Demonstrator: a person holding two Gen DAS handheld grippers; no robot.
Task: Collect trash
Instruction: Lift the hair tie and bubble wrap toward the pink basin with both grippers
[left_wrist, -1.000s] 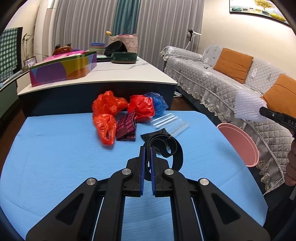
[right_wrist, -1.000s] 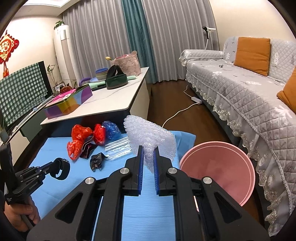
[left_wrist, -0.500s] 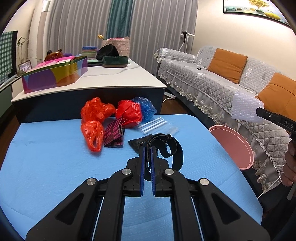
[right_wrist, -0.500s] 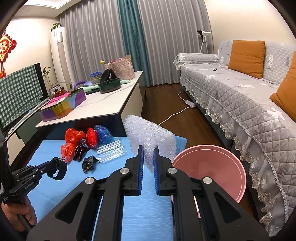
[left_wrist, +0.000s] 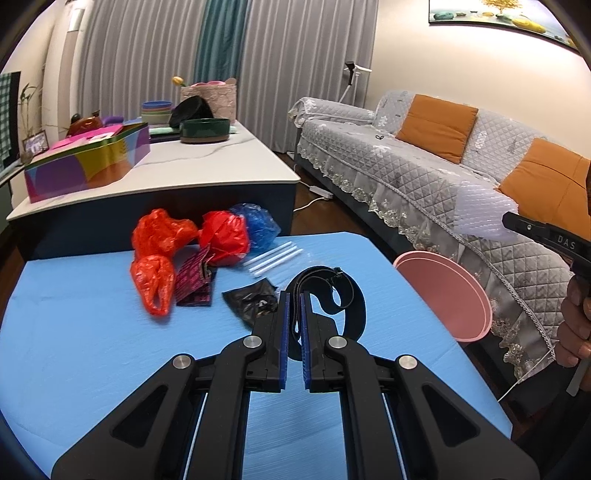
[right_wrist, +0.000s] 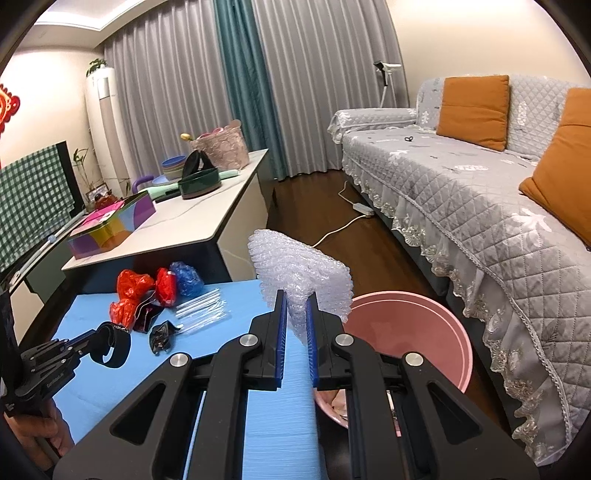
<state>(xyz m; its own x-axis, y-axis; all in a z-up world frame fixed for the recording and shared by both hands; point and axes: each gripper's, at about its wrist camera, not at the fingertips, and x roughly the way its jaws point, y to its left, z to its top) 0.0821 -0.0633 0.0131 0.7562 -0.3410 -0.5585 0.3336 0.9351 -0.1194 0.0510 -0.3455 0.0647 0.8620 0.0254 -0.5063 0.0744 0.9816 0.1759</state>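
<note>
On the blue table (left_wrist: 92, 354), taken as the landmark, the trash lies in a cluster toward the far edge. From the left: two red bags (left_wrist: 153, 286), one behind the other, then a dark patterned wrapper (left_wrist: 194, 286) touching the nearer one. A third red bag (left_wrist: 223, 236) and a blue bag (left_wrist: 256, 221) sit at the far edge, side by side. Clear straws (left_wrist: 275, 256) lie just right of them, and a crumpled black wrapper (left_wrist: 251, 304) lies nearer, toward the middle.

The left gripper (left_wrist: 294, 306) hangs over the table's middle, its jaws narrow and clamped on a black strap (left_wrist: 345, 299), which loops up and to the right of the fingers, lifted off the cloth.

The right gripper (right_wrist: 295, 306) is over the table's right edge, jaws pinched on a sheet of bubble wrap (right_wrist: 299, 266) that fans out above the fingers.

A pink bin (right_wrist: 417, 332) stands off the table's right edge, just beside it and lower, with the bubble wrap held near its rim. Something pale lies at its bottom; what it is cannot be told.
</note>
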